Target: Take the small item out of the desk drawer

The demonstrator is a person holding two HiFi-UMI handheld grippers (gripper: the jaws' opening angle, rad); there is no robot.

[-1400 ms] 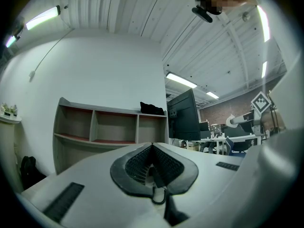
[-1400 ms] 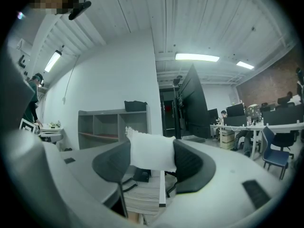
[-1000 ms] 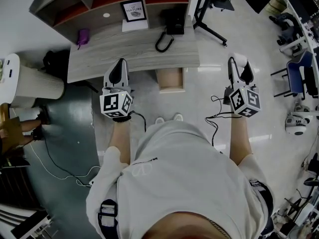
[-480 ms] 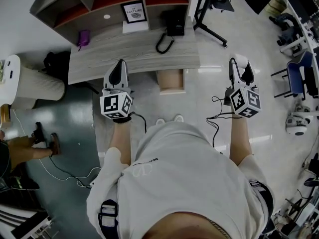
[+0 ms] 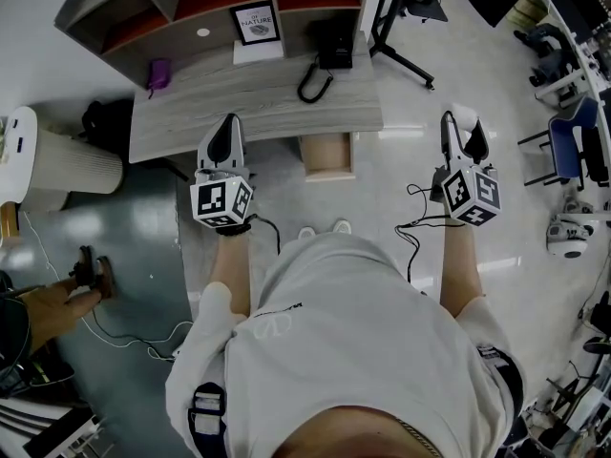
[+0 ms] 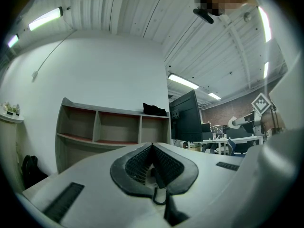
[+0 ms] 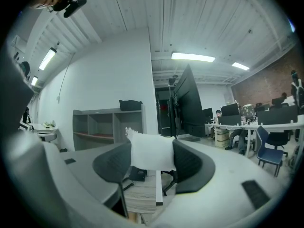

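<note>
— Holding anything, was the right gripper (image 5: 462,130)?
— Yes. Its jaws stood partly apart, clamped on the small white item (image 7: 151,152), out past the worktop's (image 5: 258,98) right end, over the floor (image 5: 401,170).
— And the left gripper (image 5: 225,134)?
— Jaws pressed together, nothing between them, above the worktop's front edge. The drawer (image 5: 327,153) stuck out beneath that edge.

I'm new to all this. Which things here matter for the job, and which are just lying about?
Part of the job:
- white packet, clamped in the right gripper
- desk drawer
- desk

Just lying about:
- telephone
- framed picture
- purple object
- blue chair
</note>
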